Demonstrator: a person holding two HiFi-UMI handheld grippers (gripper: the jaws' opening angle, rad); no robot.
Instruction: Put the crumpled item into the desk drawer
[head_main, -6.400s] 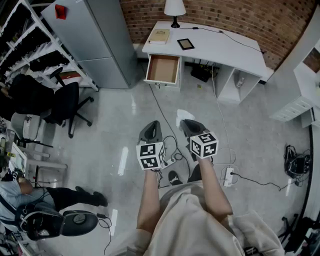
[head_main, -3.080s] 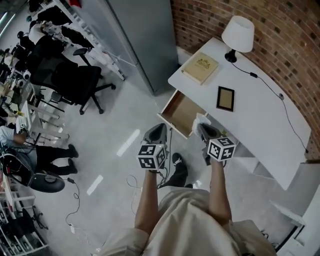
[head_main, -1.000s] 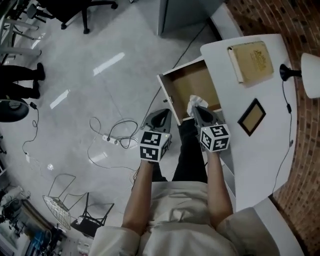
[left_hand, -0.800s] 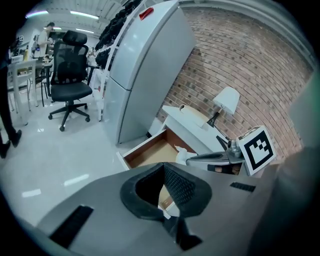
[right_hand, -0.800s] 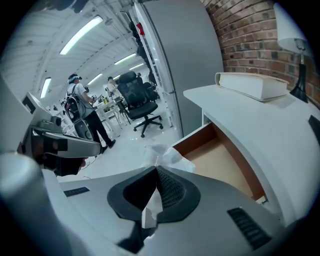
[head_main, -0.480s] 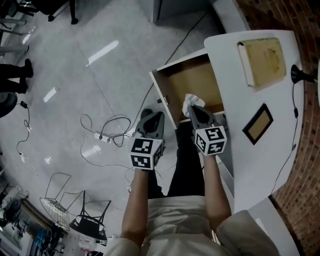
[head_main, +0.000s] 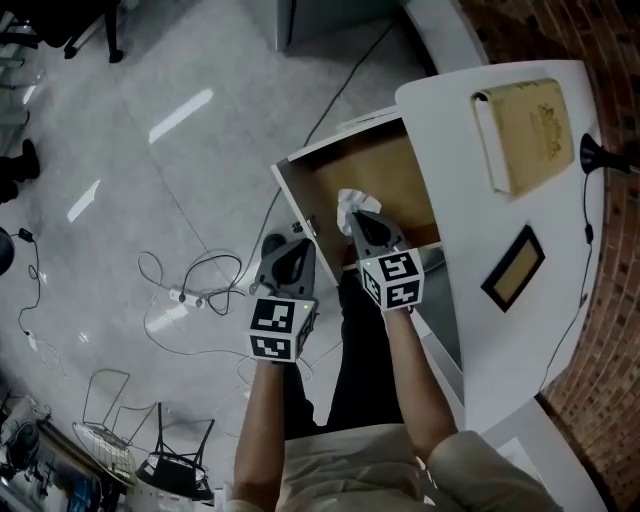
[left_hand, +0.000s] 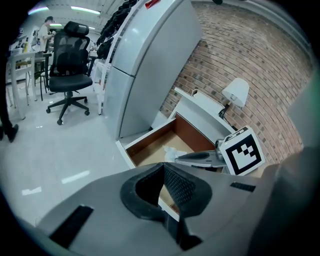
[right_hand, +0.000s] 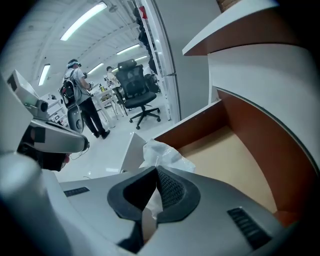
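**Head view.** The desk (head_main: 470, 300) was white; its drawer (head_main: 292, 195) stood pulled out toward the floor side, with its brown floor exposed. The right gripper (head_main: 352, 220) was clamped on the crumpled white item (head_main: 349, 203). It held the item over the drawer interior, close to the side wall nearest the person and just inside the front panel. Whether the item touched the drawer floor could not be told. The rest of the drawer floor beyond the item lay bare. The left gripper (head_main: 298, 246) was outside the drawer, just beside the front panel, over the grey floor. A book (head_main: 525, 135) and a picture frame (head_main: 513, 267) lay on the desk top, well apart from the drawer edge. Cables (head_main: 190, 290) lay on the floor left of the left gripper.

**Left gripper view.** The left gripper (left_hand: 163, 167) had its jaws together with nothing between them. Beyond it were the drawer (left_hand: 131, 150), the item (left_hand: 172, 151) and the right gripper (left_hand: 200, 157).

**Right gripper view.** The right gripper (right_hand: 152, 177) had its jaws pinched onto the item (right_hand: 162, 152). The drawer floor (right_hand: 235, 165) lay open to the right of it.
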